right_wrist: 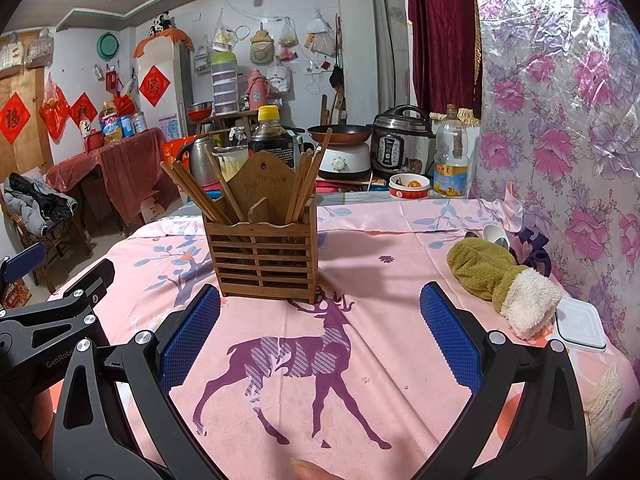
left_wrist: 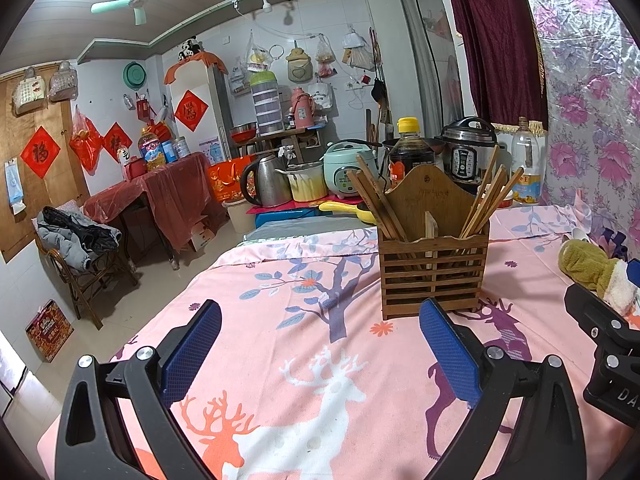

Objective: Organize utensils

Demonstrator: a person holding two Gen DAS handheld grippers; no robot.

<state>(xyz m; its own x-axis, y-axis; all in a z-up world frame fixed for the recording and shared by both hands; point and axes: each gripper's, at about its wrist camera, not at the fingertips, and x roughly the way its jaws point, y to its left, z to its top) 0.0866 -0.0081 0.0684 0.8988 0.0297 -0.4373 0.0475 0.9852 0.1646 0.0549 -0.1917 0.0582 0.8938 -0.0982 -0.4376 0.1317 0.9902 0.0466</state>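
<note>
Left gripper [left_wrist: 320,340]: fingers spread wide, nothing between the blue pads [left_wrist: 192,350]; held low over the cloth and aimed at the holder, probably a ready stance before a reach.
Right gripper [right_wrist: 320,334]: likewise spread and empty; levelled at the table, holder ahead and slightly to its left.
Tablecloth [right_wrist: 372,364]: pink, deer print; the patch in front of both tools is bare, so no loose utensil lies within immediate reach.
Wooden holder [right_wrist: 262,256]: slatted box standing upright on the cloth, its tall back panel on the far side and the open top towards the tools, which favours insertion from above.
Chopsticks [right_wrist: 200,196]: already standing in the holder, fanned left and right of a centre divider; the split suggests sorting by compartment.
Spoon [right_wrist: 496,236]: white, lying near the wall beyond a green plush mitt [right_wrist: 480,268], well apart from the holder; judged a likely remaining item.
Background: cookers and bottles on a counter behind the table, not involved.
</note>
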